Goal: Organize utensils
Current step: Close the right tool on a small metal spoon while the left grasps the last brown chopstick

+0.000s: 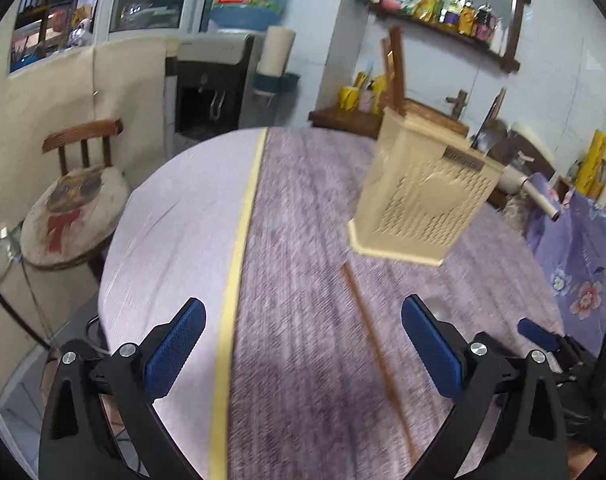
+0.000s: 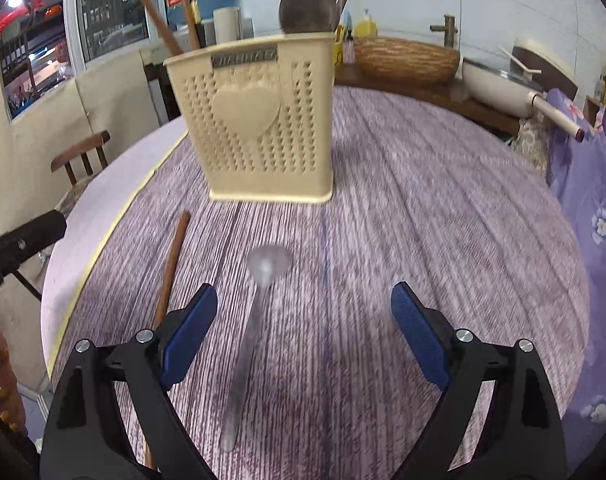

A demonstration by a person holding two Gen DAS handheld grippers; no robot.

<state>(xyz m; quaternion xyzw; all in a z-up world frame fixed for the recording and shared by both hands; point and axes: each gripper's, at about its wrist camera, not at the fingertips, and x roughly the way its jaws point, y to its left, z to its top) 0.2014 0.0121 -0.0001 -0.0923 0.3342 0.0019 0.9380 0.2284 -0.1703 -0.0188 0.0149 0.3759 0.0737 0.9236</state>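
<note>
A cream perforated utensil holder [image 1: 419, 196] stands on the purple table; it also shows in the right wrist view [image 2: 259, 120], with chopsticks and a spoon standing in it. A brown chopstick [image 1: 377, 356] lies on the cloth between my left gripper's fingers; it lies left of my right gripper in the right wrist view [image 2: 169, 272]. A metal spoon [image 2: 255, 328] lies between my right gripper's fingers, bowl toward the holder. My left gripper [image 1: 303, 344] is open and empty. My right gripper [image 2: 305, 332] is open and empty; it shows at the right of the left wrist view [image 1: 543, 336].
The round table [image 1: 175, 216] has a yellow tape line [image 1: 239, 264] across it. A wooden chair [image 1: 79, 184] stands at the left. A woven basket [image 2: 407, 60] and a pan [image 2: 499, 84] sit behind the table. A purple floral cloth [image 2: 587, 184] lies at the right.
</note>
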